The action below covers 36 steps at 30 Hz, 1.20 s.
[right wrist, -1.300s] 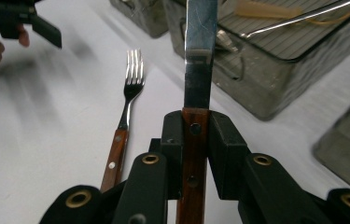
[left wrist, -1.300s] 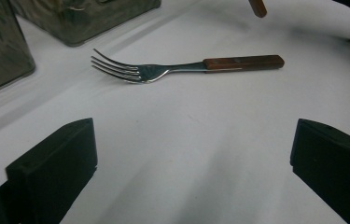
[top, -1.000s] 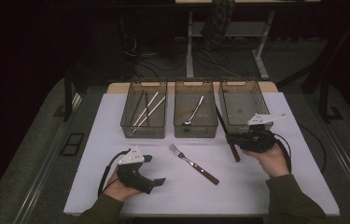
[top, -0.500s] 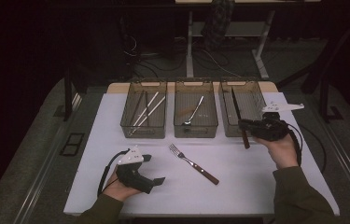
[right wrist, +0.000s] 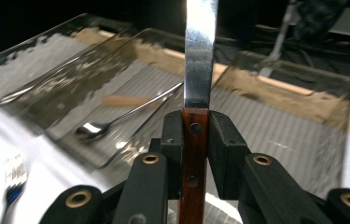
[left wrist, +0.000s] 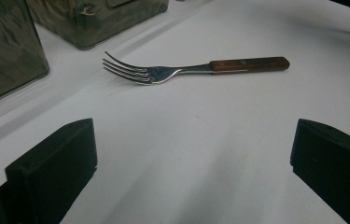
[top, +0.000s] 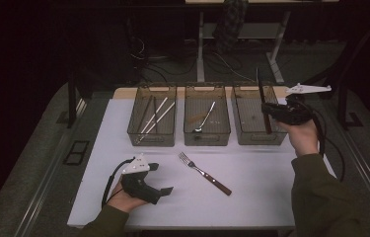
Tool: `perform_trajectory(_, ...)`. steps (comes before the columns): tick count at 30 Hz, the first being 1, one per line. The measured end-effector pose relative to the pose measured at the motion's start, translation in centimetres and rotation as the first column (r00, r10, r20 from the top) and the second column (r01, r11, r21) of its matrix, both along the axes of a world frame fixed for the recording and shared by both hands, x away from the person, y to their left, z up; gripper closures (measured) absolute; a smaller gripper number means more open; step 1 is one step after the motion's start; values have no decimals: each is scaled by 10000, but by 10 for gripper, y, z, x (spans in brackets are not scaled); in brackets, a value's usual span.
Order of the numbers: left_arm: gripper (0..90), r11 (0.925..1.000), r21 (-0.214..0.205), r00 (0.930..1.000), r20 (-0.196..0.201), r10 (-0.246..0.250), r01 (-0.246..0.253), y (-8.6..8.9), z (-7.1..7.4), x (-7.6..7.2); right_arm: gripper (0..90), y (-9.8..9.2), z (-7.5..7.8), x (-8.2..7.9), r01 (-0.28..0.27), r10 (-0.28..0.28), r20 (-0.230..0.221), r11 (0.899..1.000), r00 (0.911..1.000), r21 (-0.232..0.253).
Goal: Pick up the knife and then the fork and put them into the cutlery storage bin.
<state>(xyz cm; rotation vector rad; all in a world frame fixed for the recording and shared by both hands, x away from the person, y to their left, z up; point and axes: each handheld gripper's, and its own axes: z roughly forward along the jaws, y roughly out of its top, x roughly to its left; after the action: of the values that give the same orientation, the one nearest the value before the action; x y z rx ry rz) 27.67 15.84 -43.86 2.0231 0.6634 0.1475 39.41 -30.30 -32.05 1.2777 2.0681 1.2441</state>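
— What's nearest?
— The left claw rests on the table at about 7 o'clock, jaws wide apart, nothing between them. Just beyond lies a fork, tines toward 10 o'clock.
— And farther off?
— At 2 o'clock, the right claw is clamped on a knife by its wooden handle, over the rightmost bin. Its long axis runs roughly 12 to 6, blade pointing away.

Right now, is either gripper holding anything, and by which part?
The right gripper clamps a knife by its wooden handle, just below the blade. The left gripper stands open on the table, holding nothing.
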Motion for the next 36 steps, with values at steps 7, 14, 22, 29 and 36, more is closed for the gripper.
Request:
perform_trajectory(7, 0, 10000, 13, 10000, 26, -40, 40, -1, 0, 0, 768, -7, -5, 22, 746, -747, -87, 9971, 9972, -151)
perform_trajectory(14, 0, 10000, -29, 10000, 75, -40, 41, -1, 1, -1, 768, -13, -21, 35, 1346, -1345, -328, 9909, 9904, 32)
perform_trajectory(22, 0, 10000, -23, 9999, 137, -70, 71, -1, 1, -1, 767, -7, -42, 42, 1315, -1343, -761, 9905, 9880, -415)
perform_trajectory(29, 0, 10000, -34, 9999, 163, -53, 53, -2, 1, -2, 767, -9, -63, 43, 1467, -1537, -1168, 9869, 9812, -666)
perform_trajectory(36, 0, 10000, -11, 9999, 160, -44, 44, -2, 1, -2, 766, -10, -74, 43, 1448, -1572, -1489, 9853, 9763, -909)
